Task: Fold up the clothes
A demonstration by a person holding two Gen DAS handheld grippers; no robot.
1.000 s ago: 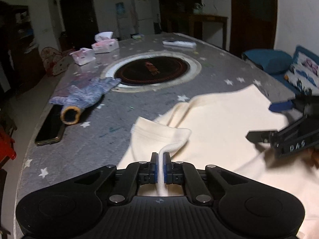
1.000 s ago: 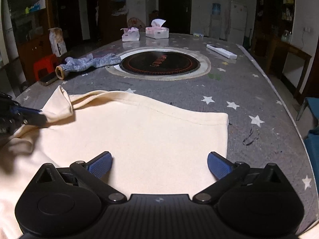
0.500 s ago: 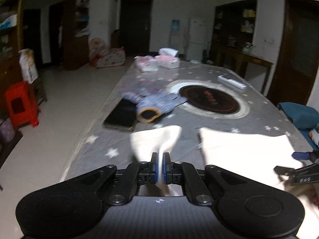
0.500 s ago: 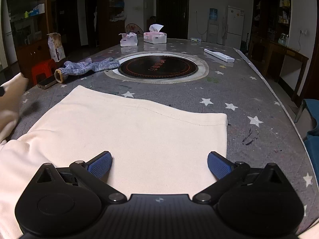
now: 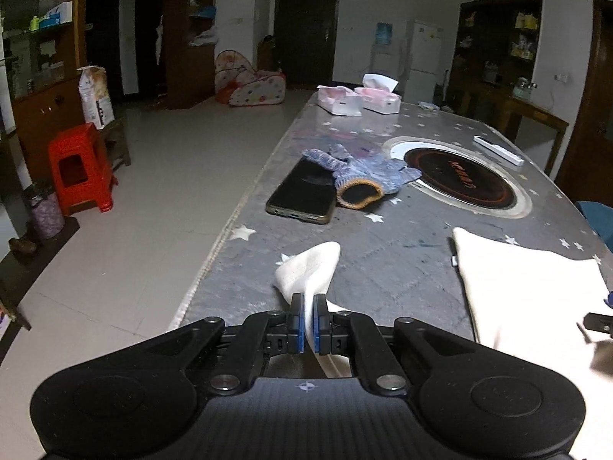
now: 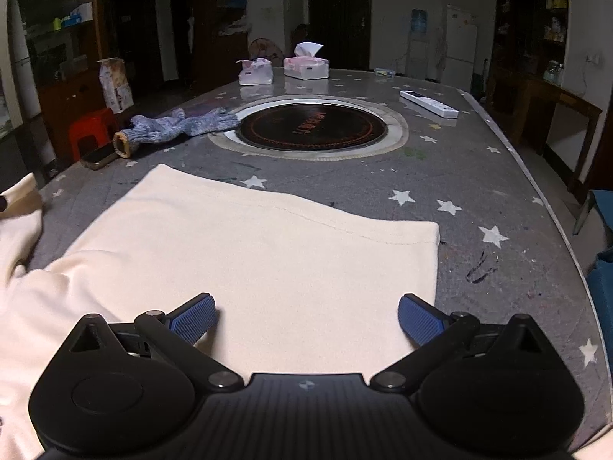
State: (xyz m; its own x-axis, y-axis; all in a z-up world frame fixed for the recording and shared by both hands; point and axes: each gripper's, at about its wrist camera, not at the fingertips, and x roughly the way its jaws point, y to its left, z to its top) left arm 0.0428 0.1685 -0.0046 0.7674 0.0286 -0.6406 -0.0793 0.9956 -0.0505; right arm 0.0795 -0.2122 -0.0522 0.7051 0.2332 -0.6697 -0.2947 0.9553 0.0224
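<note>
A cream garment [image 6: 268, 260] lies flat on the grey star-patterned table [image 6: 479, 176]; its body also shows in the left wrist view [image 5: 528, 295]. My left gripper [image 5: 309, 322] is shut on the garment's sleeve [image 5: 310, 268], which is pulled out to the left near the table's left edge. The held sleeve shows at the far left of the right wrist view [image 6: 19, 199]. My right gripper [image 6: 306, 318] is open and empty, just above the garment's near part, with its blue pads [image 6: 193, 316] spread wide.
A blue knit glove [image 5: 367, 176] and a black phone [image 5: 306, 191] lie ahead on the left. A round inset hotplate [image 6: 312, 126] sits mid-table. Two tissue boxes [image 6: 306, 67] and a white remote [image 6: 429, 103] lie further back. A red stool [image 5: 78, 168] stands on the floor.
My left gripper has swung left with the sleeve, pulling it off the garment's body and out toward the table's left edge. The right gripper has stayed put and open.
</note>
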